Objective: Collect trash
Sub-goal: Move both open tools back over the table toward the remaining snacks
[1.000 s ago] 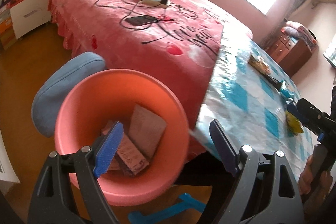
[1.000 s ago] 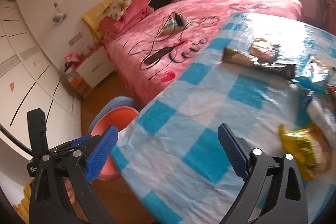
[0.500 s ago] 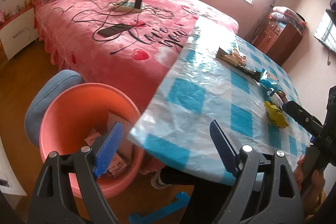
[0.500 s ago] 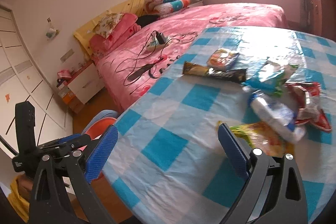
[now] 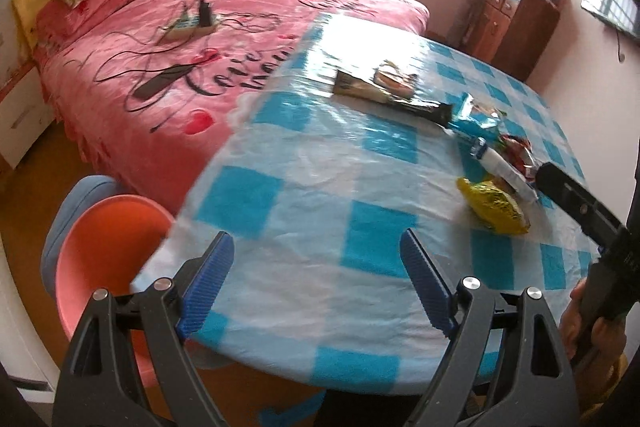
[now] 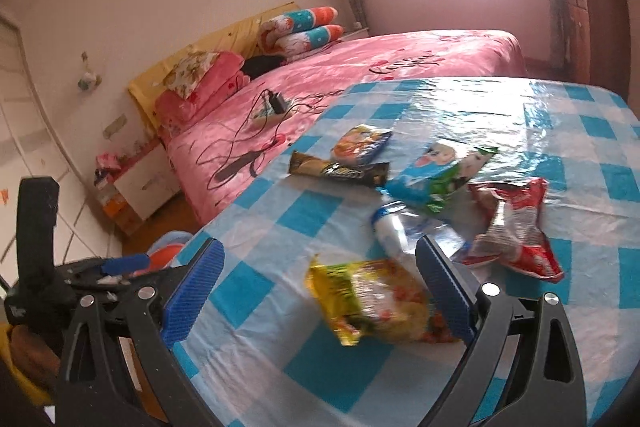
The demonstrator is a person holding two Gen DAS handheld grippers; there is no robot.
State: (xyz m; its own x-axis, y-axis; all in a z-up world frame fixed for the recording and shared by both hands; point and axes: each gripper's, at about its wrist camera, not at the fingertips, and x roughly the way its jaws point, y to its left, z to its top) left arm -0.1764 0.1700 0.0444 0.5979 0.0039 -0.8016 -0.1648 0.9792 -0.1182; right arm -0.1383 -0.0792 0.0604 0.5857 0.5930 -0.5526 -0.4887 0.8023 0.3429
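Note:
Several wrappers lie on the blue-checked table (image 6: 304, 379): a yellow snack bag (image 6: 372, 299) (image 5: 494, 205), a clear plastic bottle (image 6: 404, 231) (image 5: 502, 167), a red packet (image 6: 516, 227), a blue-green packet (image 6: 436, 179) and a dark bar wrapper (image 6: 340, 169) (image 5: 388, 93). My right gripper (image 6: 320, 291) hovers open just over the yellow bag, which sits between its blue pads without touching them. My left gripper (image 5: 316, 279) is open and empty above the table's near edge. The orange bin (image 5: 104, 247) stands on the floor at the left, below the table corner.
A pink bed (image 5: 180, 47) with a power strip, cables and a phone on it adjoins the table's far side. A blue stool (image 5: 68, 203) sits behind the bin. A white nightstand (image 6: 144, 183) and a wooden dresser (image 5: 516, 23) stand by the walls.
My left gripper swung from over the orange bin to the right, up over the table edge. My right gripper moved across the table toward the trash pile, bringing the yellow bag between its pads.

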